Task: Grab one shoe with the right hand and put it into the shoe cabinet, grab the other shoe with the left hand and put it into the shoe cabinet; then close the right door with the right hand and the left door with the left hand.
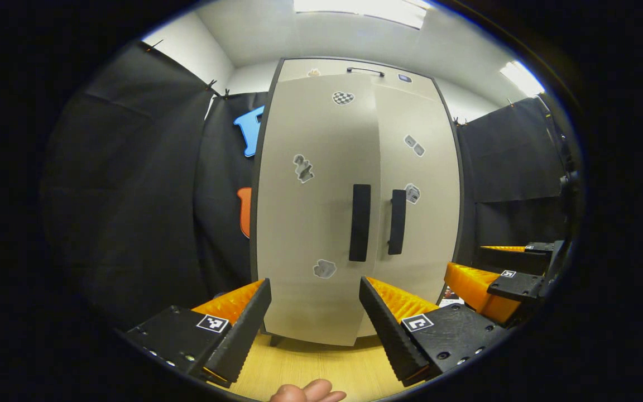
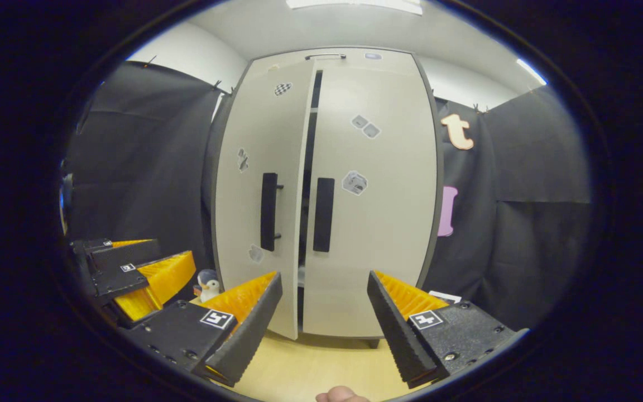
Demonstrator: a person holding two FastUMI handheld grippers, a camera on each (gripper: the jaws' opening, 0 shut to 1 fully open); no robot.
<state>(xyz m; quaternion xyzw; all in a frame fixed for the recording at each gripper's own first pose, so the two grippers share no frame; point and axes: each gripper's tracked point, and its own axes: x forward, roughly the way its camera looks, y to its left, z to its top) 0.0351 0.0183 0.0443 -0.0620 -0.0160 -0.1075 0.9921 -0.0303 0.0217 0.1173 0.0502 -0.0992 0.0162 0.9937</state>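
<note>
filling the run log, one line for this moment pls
left gripper: open | right gripper: open | beige cabinet right door: shut | left door: ajar

Bright, even light from ceiling panels [image 1: 363, 8] overhead, blown out w/ glare. Soft shadow across cabinet doors [image 1: 321, 223] in left gripper view. Strong fisheye bend at edges; centre sharp, rims dim & slightly soft.

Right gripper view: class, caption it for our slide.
Open right gripper faces the shoe cabinet: right door shut, left door ajar.
</note>
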